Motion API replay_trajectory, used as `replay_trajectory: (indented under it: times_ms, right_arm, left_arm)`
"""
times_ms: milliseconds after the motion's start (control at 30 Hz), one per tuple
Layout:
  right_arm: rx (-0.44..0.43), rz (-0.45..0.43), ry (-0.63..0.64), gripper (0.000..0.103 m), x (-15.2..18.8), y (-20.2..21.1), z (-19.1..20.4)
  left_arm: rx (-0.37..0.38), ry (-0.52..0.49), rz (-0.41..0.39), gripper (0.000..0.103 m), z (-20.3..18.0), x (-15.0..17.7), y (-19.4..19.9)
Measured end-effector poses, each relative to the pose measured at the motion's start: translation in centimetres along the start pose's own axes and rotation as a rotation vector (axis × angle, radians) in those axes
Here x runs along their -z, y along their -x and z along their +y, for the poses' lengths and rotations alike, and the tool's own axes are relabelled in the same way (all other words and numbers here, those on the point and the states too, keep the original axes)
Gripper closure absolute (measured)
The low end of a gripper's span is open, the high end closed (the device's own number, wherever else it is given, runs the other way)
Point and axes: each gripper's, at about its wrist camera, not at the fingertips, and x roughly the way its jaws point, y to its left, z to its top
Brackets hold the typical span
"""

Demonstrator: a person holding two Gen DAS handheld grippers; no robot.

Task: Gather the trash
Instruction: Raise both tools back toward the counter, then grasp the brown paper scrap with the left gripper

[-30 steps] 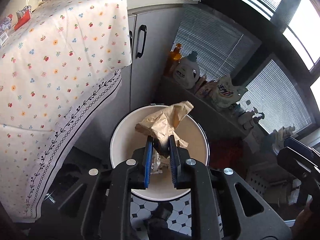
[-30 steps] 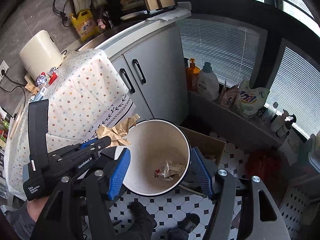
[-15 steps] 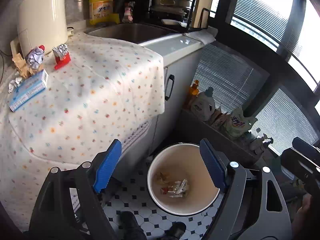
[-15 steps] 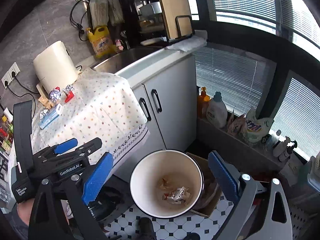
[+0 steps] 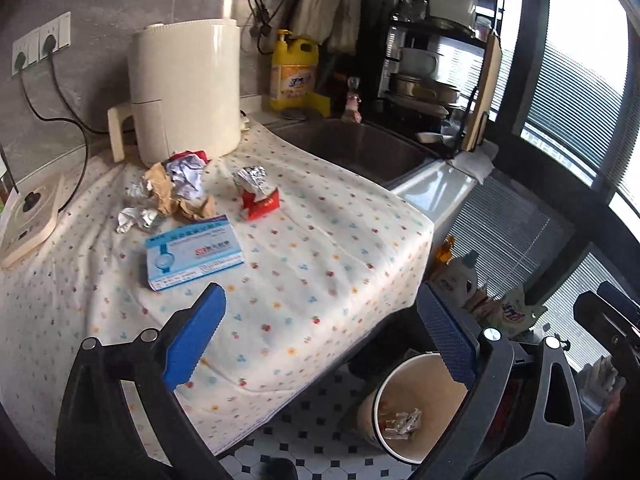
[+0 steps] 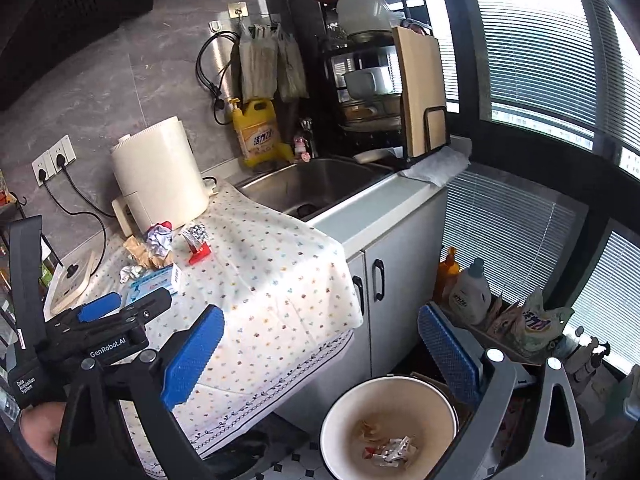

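Observation:
Trash lies on the flowered tablecloth: a blue and white box, crumpled brown paper, a white paper ball, a small foil wad, and a red packet with foil. The white bin stands on the floor below, with scraps inside; it also shows in the right wrist view. My left gripper is open and empty above the table's front edge. My right gripper is open and empty, above the bin and the table corner. The left gripper also shows in the right wrist view.
A cream air fryer stands behind the trash, a yellow detergent bottle and the sink to its right. A dish rack sits past the sink. Bottles line a low shelf by the window. A power strip lies at left.
My left gripper opened and let the brown paper fall into the bin, then both grippers rose from the bin toward the table top.

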Motion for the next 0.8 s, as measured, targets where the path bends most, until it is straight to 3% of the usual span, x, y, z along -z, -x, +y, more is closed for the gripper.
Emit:
replay_trajectory:
  times_ms: [400, 567, 800]
  right_arm:
    - [-0.042, -0.026, 0.054, 0.008, -2.7, -2.3, 7.6]
    - [-0.088, 0.002, 0.065, 0.008, -3.5, -4.3, 10.2]
    - [-0.077, 0.017, 0.099, 0.008, -4.2, -7.9, 13.5]
  left_arm:
    - [-0.073, 0.067, -0.068, 0.007, 7.5, -3.3, 0.7]
    - [-0.083, 0.086, -0.076, 0.007, 10.3, -4.5, -0.4]
    - [-0.080, 0.086, -0.065, 0.007, 13.4, -6.3, -3.2]
